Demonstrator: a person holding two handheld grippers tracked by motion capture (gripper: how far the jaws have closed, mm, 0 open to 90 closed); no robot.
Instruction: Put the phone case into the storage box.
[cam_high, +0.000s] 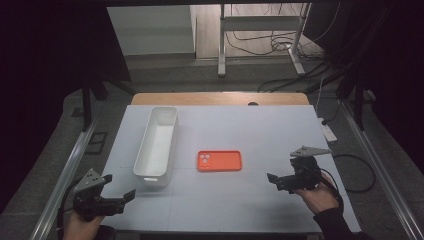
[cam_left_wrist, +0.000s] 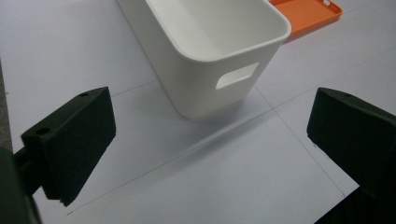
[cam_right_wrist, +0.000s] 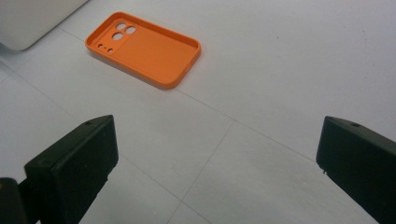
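Left gripper view: orange phone case (cam_left_wrist: 306, 13) half behind white bin (cam_left_wrist: 219, 51), cut off at edge; both tongs wide apart, nothing held.

Orange phone case (cam_right_wrist: 149, 53): matt plastic, smooth. White bin (cam_left_wrist: 219, 51): smooth plastic, slight sheen. Surface (cam_high: 250, 200): matt white, smooth. Gripper jaws: matt black.

Orange phone case (cam_left_wrist: 306, 13) cut off by the upper edge of the left gripper view, partly hidden behind the white bin (cam_left_wrist: 219, 51). Bin's far end likewise cropped there; in the right gripper view, merely a corner (cam_right_wrist: 32, 21) at upper left. Small dark object (cam_high: 253, 104) on the table's far wooden edge too small to identify.
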